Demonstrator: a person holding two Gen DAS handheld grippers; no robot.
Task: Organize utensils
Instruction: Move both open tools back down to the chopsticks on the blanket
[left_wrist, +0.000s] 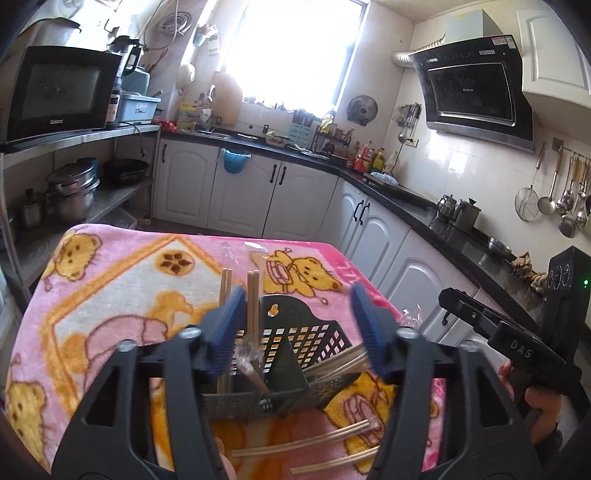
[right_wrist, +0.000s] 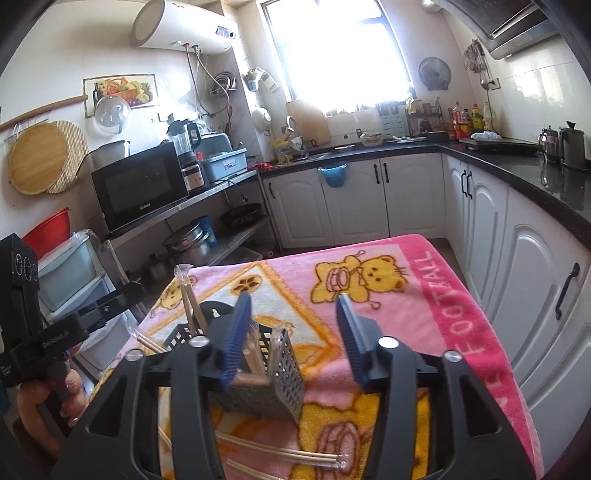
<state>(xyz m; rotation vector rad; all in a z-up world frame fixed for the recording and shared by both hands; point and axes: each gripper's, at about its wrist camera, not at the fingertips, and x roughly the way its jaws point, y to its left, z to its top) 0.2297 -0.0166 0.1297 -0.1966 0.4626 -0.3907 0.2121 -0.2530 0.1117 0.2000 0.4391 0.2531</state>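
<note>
- We take the black slotted caddy (left_wrist: 295, 347) as landmark; it sits on the pink bear blanket (left_wrist: 122, 280) covering the bench, roughly mid-blanket.
- Left tongs (left_wrist: 299, 332): jaws spread wide, nothing between them, poised over the caddy. Looks like a hover, not a grasp.
- Right tongs (right_wrist: 293, 332): also wide open and empty, over the caddy's right edge.
- Caddy already carries several wrapped chopstick pairs (left_wrist: 254, 306): some stand upright in its left compartment, others lean out low toward its right side. We'd guess upright is the target pose; the leaning ones likely need a nudge.
- Loose chopsticks (left_wrist: 303, 439) lie flat on the blanket on the caddy's near side, between the tongs' arms. Probably next in the queue.
- Flat thin sticks on soft pile: we expect a low, closing pinch across the pair; the plastic sleeve may slip.
- Risk, in our view: the light caddy could tip if bumped on insertion.
</note>
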